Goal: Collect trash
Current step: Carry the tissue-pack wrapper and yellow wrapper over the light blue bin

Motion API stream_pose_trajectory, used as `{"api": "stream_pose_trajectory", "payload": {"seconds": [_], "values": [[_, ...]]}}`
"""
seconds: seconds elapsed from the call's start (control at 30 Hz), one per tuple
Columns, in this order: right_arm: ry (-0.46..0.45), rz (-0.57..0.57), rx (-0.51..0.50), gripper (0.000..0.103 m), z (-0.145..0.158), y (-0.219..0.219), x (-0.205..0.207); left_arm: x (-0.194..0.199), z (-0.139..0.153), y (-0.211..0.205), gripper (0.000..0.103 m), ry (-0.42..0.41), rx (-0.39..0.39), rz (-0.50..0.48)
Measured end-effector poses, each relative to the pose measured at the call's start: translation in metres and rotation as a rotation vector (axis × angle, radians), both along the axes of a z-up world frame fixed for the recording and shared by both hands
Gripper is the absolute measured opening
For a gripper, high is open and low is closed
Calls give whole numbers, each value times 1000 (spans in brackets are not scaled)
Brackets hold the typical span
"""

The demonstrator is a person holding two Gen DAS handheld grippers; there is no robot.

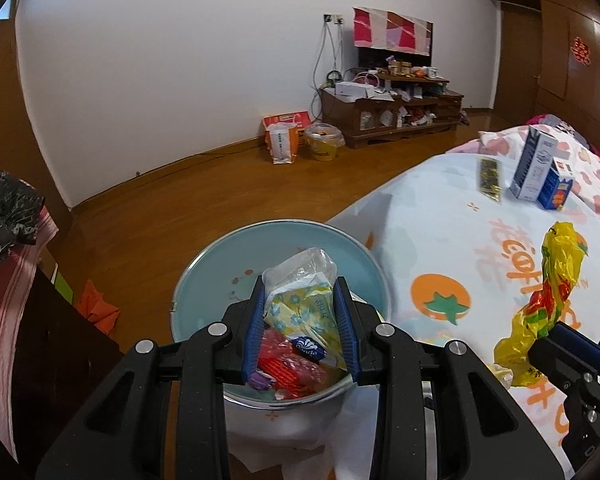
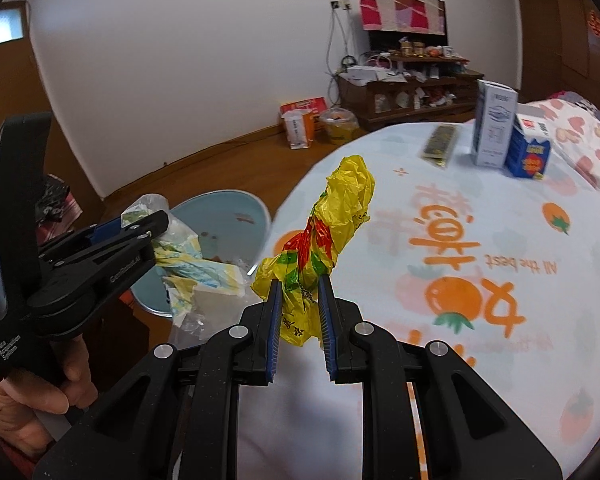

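Two grippers, each closed on one piece of trash.
The left gripper (image 1: 300, 328) jaws pinch a tissue packet (image 1: 304, 304) over the bin (image 1: 204, 268); the right gripper (image 2: 300, 320) jaws clamp a yellow bag (image 2: 336, 216) above the bed (image 2: 500, 320), with two cartons (image 2: 494, 124) standing behind.

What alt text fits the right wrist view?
The right gripper clamps a yellow bag above the bed. At left, the left gripper holds a tissue wrapper over a blue bin.

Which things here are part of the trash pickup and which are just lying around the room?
Job:
tissue packet in left gripper
yellow plastic bag in right gripper
blue bin
cartons and dark wrapper on bed, probably

Lying about:
TV cabinet
yellow tub
orange bag
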State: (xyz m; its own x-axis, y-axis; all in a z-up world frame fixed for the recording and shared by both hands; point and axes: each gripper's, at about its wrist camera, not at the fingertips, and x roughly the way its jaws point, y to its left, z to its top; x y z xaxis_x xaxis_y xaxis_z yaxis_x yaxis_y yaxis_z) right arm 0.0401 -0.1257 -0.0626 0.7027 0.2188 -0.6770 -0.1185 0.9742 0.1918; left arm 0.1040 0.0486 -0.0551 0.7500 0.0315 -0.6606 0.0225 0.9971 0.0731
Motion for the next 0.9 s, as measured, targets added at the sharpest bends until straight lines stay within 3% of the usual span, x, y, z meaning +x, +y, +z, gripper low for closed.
{"api": "stream_pose_trajectory", "payload": {"seconds": [0.33,0.9], "values": [[-1,54,-9,19,1,25,16,10,2,33,33,-25,32,95],[-17,138,-25,19,4,72,53,31,-3,74,33,-15,14,194]]}}
